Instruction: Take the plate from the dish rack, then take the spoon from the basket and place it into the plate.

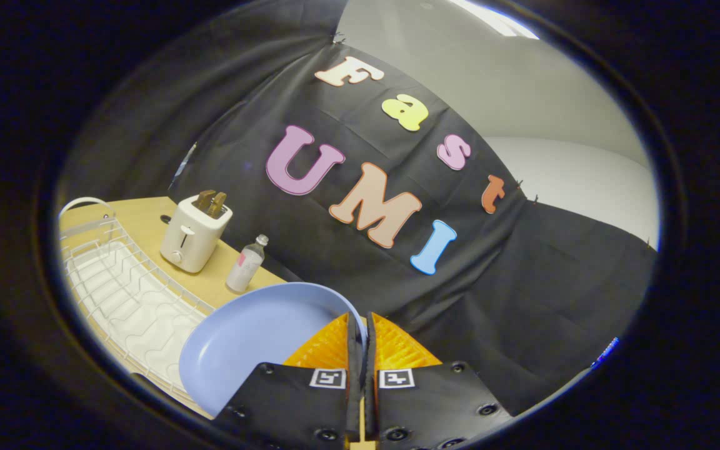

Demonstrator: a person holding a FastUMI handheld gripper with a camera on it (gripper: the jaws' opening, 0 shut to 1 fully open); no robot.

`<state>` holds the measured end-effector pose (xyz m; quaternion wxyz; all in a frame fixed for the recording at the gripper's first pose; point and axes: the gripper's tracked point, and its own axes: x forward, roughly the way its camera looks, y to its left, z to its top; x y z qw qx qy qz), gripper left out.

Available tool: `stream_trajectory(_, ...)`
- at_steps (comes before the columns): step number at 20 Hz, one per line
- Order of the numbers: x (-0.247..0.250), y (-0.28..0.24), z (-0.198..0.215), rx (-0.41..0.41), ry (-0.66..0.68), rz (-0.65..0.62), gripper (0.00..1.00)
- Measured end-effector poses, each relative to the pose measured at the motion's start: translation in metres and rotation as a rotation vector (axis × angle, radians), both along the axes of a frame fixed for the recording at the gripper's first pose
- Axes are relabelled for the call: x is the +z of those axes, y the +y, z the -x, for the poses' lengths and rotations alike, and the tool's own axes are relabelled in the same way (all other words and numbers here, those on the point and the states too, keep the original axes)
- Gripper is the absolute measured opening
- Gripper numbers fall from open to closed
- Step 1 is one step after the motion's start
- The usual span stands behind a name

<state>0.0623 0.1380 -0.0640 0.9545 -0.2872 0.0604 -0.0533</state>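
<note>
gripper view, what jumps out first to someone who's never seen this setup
The blue plate stands out first: the gripper is shut on its rim, holding it lifted and tilted over the white dish rack. Beyond the rack, on the wooden table, stand a white toaster with toast in its slots and a small bottle beside it.

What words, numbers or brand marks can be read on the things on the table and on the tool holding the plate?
Nothing can be quoted.
Bottle: it has a label, too small and blurred to read.
Toaster: no readable mark.
Gripper, fingers shut on the blue plate rim: two square black-and-white code patches, patterns rather than words.
Plate and dish rack: no text.
</note>
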Motion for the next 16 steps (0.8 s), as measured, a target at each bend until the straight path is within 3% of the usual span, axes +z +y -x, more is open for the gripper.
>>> stream_trajectory(8, 0.003, -0.081, 0.021, -0.099, 0.024, -0.131, 0.05)
stream_trajectory(16, -0.039, -0.164, 0.054, -0.222, 0.107, -0.282, 0.05)
